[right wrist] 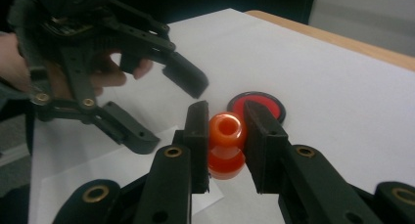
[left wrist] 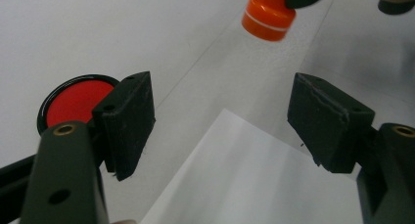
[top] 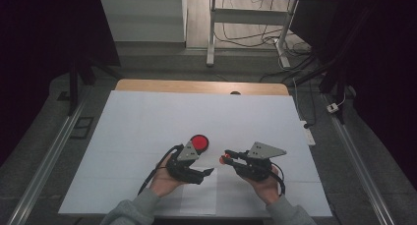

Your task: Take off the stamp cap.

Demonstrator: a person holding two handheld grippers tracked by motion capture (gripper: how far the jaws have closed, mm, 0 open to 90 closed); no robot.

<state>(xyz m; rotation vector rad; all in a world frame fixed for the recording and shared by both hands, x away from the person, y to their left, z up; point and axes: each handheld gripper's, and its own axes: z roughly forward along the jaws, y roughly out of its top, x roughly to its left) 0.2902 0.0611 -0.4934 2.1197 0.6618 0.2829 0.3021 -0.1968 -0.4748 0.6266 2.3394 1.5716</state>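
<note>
An orange stamp (right wrist: 226,143) is pinched by the right gripper (top: 229,156) above the table, the left gripper (top: 210,172) spread; inking is judged next, at the red pad (top: 199,142) toward ten o'clock

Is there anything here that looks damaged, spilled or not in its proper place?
Nothing stands out. The red ink pad lies flat on the table, the paper sheet is smooth, and the right claw holds the orange stamp cleanly.
</note>
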